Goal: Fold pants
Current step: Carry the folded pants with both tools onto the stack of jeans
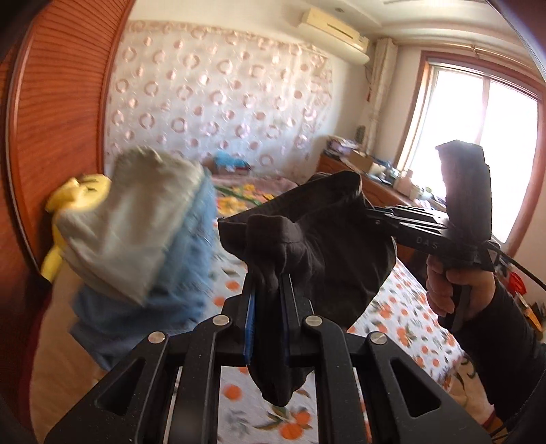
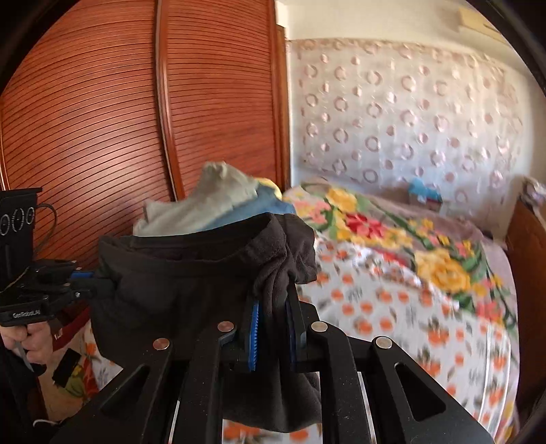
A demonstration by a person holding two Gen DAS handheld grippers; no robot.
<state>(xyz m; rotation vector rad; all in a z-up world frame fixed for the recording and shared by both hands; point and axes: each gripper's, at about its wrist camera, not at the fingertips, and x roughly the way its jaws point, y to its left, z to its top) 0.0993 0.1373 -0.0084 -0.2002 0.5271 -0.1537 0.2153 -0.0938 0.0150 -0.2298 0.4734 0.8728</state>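
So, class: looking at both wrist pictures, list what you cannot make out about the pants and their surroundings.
- Pants length: left wrist view, legs drop behind the left gripper.
- Fold state: right wrist view, cloth bunches at the right gripper.
- Clothes pile: motion-blurred.
- Bedspread pattern: smeared by blur.

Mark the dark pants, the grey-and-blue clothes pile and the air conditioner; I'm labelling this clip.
dark pants [image 1: 317,235], left wrist view, on the stretched cloth.
grey-and-blue clothes pile [image 2: 218,201], right wrist view, on the grey top garment.
air conditioner [image 1: 336,32], left wrist view, on its front panel.
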